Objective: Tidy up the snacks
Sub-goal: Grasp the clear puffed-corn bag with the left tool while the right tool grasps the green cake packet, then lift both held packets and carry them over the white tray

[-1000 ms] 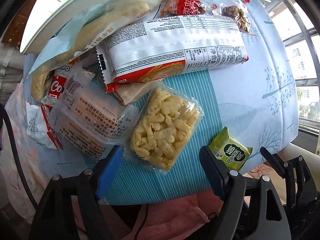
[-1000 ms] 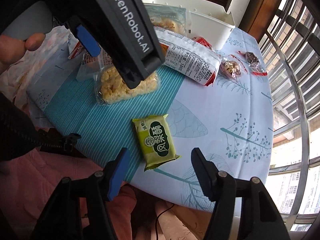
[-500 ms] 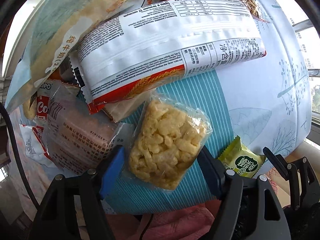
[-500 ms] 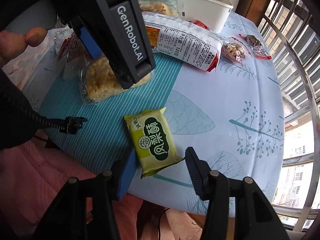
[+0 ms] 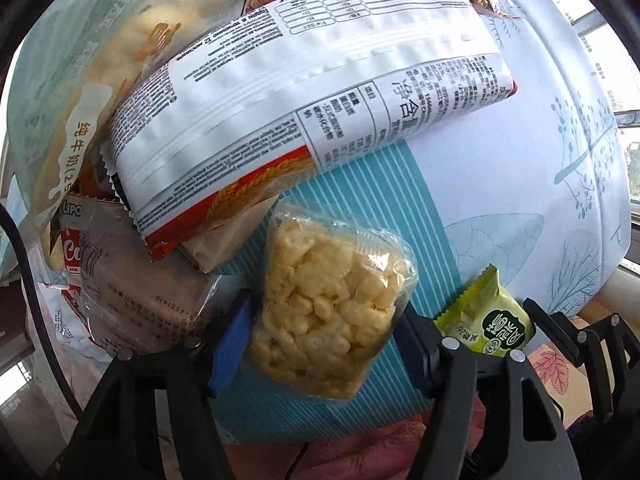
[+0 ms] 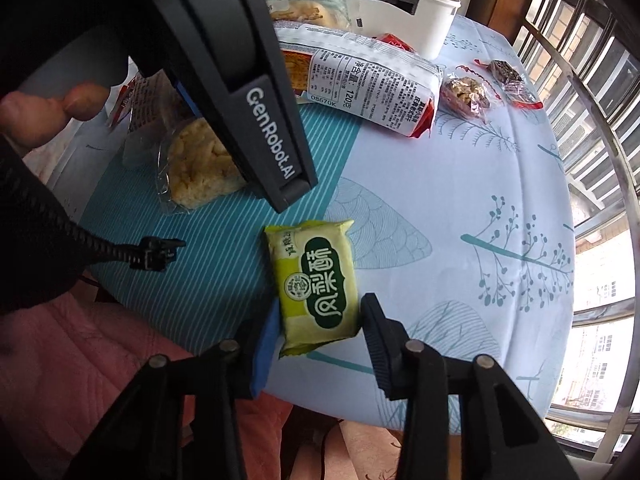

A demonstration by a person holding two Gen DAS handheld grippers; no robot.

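So I've got both claws pointing nearly straight down at the bench (image 6: 460,184) and each one is straddling its own snack. The left claw (image 5: 324,344) has the clear bag of yellow puffed pieces (image 5: 332,312) sitting right between its jaws, long axis running away from me up toward the heap of bigger packs, so I'm pinching across the short width. The jaws have just been closing in and the pads look like they're touching the wrapper on both sides, but I can't tell if it's a real squeeze yet. The right claw (image 6: 318,340) is on the near end of the green pastry packet (image 6: 316,280), which sits at the bench's front edge with its long axis also pointing away from me. Those jaws have been closing too, with both pads right at its sides. The white bin (image 6: 432,20) sits at the far end, past the pile
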